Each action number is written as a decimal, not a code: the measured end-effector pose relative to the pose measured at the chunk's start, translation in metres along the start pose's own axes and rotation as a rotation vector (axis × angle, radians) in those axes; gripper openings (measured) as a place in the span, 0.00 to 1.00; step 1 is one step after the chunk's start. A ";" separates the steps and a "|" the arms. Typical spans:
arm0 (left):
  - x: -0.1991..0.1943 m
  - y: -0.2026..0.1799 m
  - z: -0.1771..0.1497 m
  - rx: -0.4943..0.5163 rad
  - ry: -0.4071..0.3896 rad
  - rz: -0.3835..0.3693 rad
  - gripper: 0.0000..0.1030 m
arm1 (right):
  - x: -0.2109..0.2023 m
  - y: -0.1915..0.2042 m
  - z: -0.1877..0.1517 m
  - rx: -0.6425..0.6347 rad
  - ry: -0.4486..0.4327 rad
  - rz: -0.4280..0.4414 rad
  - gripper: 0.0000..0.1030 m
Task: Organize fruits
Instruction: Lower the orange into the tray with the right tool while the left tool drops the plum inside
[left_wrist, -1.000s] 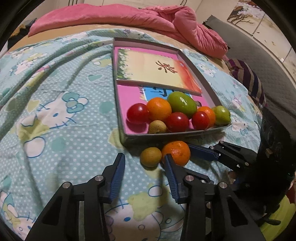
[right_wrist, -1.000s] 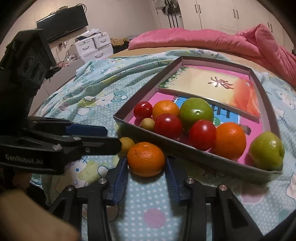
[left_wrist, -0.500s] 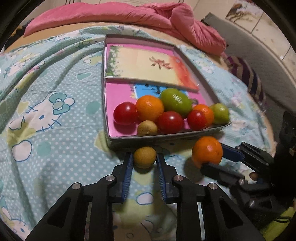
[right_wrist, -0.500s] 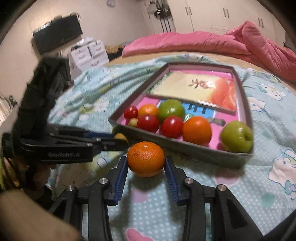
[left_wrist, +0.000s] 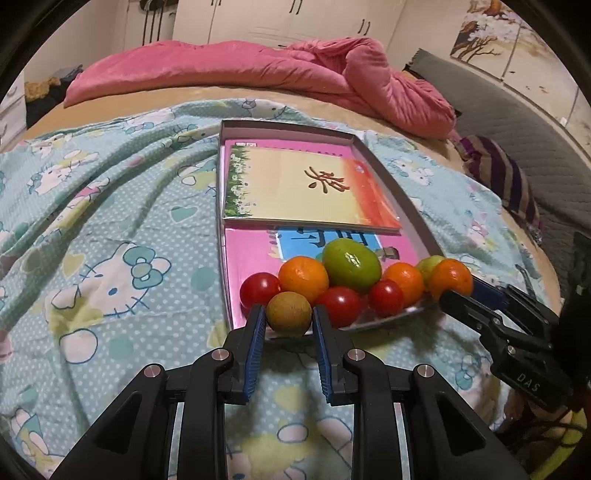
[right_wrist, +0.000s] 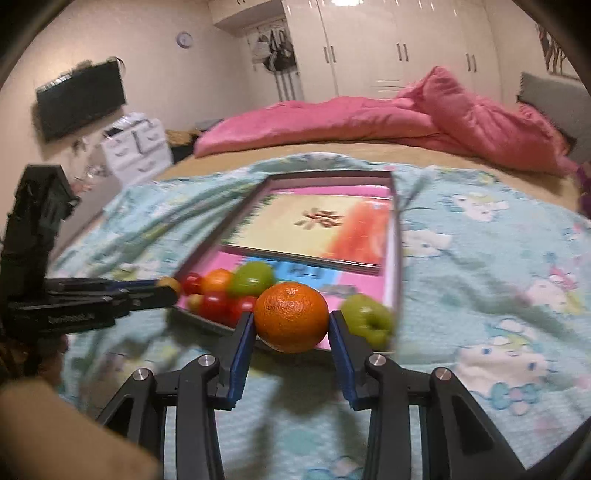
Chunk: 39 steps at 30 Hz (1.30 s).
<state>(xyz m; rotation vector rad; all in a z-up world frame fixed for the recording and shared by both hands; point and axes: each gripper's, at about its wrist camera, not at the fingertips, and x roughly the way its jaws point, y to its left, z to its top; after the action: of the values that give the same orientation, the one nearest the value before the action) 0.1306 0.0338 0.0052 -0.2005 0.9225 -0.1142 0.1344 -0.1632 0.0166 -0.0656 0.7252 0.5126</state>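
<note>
My left gripper (left_wrist: 289, 317) is shut on a small brown-green round fruit (left_wrist: 289, 313) and holds it above the near edge of the shallow box (left_wrist: 413, 206). My right gripper (right_wrist: 291, 325) is shut on an orange (right_wrist: 291, 316) and holds it over the box's near right corner; the orange also shows in the left wrist view (left_wrist: 451, 277). Inside the box's near end lie red tomatoes (left_wrist: 259, 288), oranges (left_wrist: 303, 277), a big green fruit (left_wrist: 351, 265) and a green apple (right_wrist: 365, 320). A book (left_wrist: 306, 188) lies at the box's far end.
The box lies on a light-blue cartoon-print blanket (left_wrist: 110, 236) on a bed. A pink duvet (left_wrist: 258, 70) is heaped at the far side. A striped cloth (left_wrist: 498, 173) lies at the right edge. A white drawer unit (right_wrist: 136, 144) stands beyond the bed.
Both grippers have closed on their fruits and lifted them off the blanket. The small fruit and the orange now hang at the box's near edge, higher and further forward.
</note>
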 end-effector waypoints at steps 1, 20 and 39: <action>0.002 0.000 0.000 0.001 0.002 0.008 0.26 | 0.002 -0.001 -0.001 -0.001 0.004 -0.011 0.39; 0.012 0.002 0.002 -0.003 0.011 0.042 0.26 | 0.012 0.019 -0.005 -0.167 0.008 -0.140 0.42; 0.010 0.003 0.001 0.005 0.008 0.053 0.38 | -0.011 0.014 -0.001 -0.104 -0.071 -0.104 0.66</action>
<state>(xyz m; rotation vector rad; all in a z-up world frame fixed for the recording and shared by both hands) 0.1370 0.0353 -0.0028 -0.1710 0.9343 -0.0684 0.1200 -0.1555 0.0251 -0.1801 0.6220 0.4504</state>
